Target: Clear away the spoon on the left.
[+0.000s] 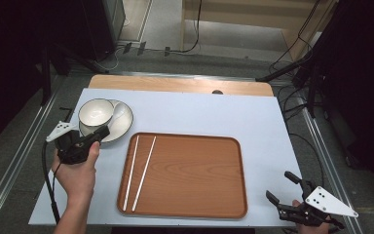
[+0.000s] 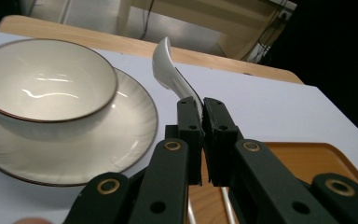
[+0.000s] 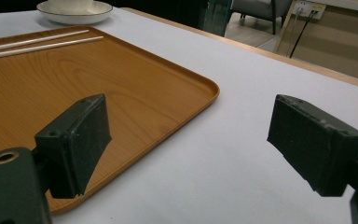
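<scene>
A white ceramic spoon (image 2: 167, 63) is pinched by its handle in my left gripper (image 2: 202, 105), which is shut on it; the spoon's scoop end points up and away from the jaws. In the high view the left gripper (image 1: 100, 132) sits at the near right rim of a cream plate (image 1: 122, 127), and the spoon (image 1: 119, 111) lies over that plate beside a cream bowl (image 1: 95, 111) with a dark rim. My right gripper (image 1: 278, 185) hovers open over the table's near right corner, nothing between its jaws (image 3: 189, 126).
A wooden tray (image 1: 199, 175) lies in the middle of the white table, with two white chopsticks (image 1: 141, 170) laid side by side along its left part. The tray's corner (image 3: 205, 91) is just left of the right gripper. Beyond the far table edge are floor, cables and stands.
</scene>
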Motion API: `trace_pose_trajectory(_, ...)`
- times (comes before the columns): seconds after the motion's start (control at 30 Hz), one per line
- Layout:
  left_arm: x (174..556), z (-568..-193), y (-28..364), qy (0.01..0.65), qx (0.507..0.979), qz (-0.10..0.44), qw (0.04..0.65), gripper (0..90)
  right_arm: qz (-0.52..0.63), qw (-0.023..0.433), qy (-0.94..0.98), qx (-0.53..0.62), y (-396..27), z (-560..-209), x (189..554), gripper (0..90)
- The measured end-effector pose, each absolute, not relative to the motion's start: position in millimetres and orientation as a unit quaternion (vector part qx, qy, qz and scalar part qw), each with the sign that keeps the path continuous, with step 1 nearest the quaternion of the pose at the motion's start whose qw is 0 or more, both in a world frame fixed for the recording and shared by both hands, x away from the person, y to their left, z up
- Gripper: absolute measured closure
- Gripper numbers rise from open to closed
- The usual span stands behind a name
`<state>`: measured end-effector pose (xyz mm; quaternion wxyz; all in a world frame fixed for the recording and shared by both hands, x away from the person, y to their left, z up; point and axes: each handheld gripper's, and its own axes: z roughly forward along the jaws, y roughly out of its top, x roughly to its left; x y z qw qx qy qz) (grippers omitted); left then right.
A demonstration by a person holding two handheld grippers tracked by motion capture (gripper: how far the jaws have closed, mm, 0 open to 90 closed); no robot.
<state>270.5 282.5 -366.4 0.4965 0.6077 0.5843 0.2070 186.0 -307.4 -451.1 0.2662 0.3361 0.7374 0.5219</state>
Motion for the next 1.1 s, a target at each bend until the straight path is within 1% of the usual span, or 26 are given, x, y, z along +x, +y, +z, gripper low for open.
trace_pose_trajectory(0.37, 258.0, -385.9, 244.6, 0.568, 0.624, 0.171, 0.509, 87.0, 0.521, 0.267, 0.737, 0.337, -308.7, -450.9, 185.1, 13.1)
trace_pose_trajectory(0.77, 245.1, -403.6, 211.9, 0.556, 0.635, 0.151, 0.514, 87.0, 0.522, 0.268, 0.737, 0.335, -309.3, -450.7, 185.5, 13.1)
trace_pose_trajectory(1.1, 243.7, -419.0, 189.7, 0.556, 0.642, 0.133, 0.511, 87.0, 0.523, 0.267, 0.736, 0.336, -309.5, -450.2, 184.9, 13.1)
